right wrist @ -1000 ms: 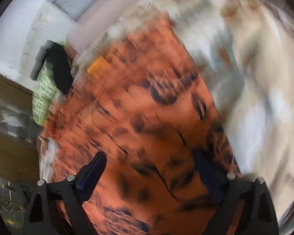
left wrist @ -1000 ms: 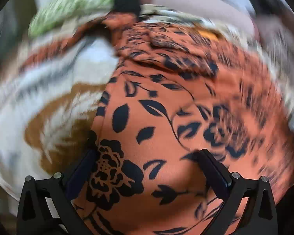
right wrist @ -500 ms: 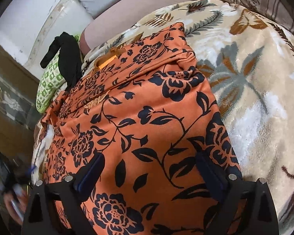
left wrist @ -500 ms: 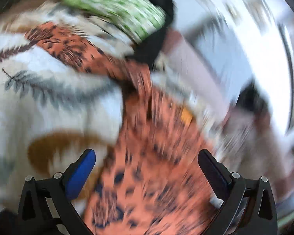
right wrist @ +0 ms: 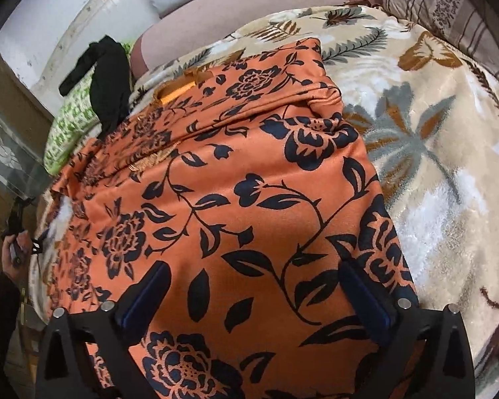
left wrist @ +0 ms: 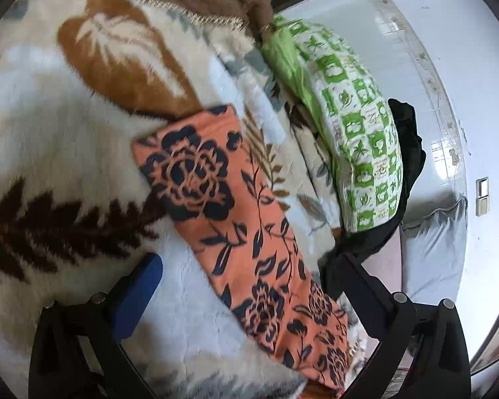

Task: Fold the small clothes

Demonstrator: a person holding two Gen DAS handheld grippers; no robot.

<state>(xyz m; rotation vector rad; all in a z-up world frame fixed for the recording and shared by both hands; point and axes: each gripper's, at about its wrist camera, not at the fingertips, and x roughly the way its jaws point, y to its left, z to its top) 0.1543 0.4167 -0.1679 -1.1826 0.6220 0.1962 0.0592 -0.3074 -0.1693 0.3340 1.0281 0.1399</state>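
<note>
An orange garment with a black flower print [right wrist: 249, 199] lies spread on a fleece blanket, with folds bunched at its far edge. My right gripper [right wrist: 254, 267] hangs just over its wide part. Its jaws are opening, and flat cloth lies below the gap, not pinched. In the left wrist view a narrow strip of the same garment [left wrist: 236, 232] runs diagonally across the blanket. My left gripper [left wrist: 247, 261] stands open over that strip and grips nothing. The hand [right wrist: 15, 249] holding the left gripper shows at the right wrist view's far left edge.
The leaf-patterned fleece blanket [left wrist: 66, 139] [right wrist: 432, 166] covers the bed. A green and white patterned pillow [left wrist: 359, 153] with a black cloth [left wrist: 407, 153] draped over it lies beyond the strip. A pink and grey bolster [right wrist: 249, 3] and a striped pillow [right wrist: 448, 10] lie at the back.
My left gripper has swung sideways and rolled, from over the garment's wide part to its narrow strip near the green pillow. The right gripper stayed in place and its jaws widened slightly.
</note>
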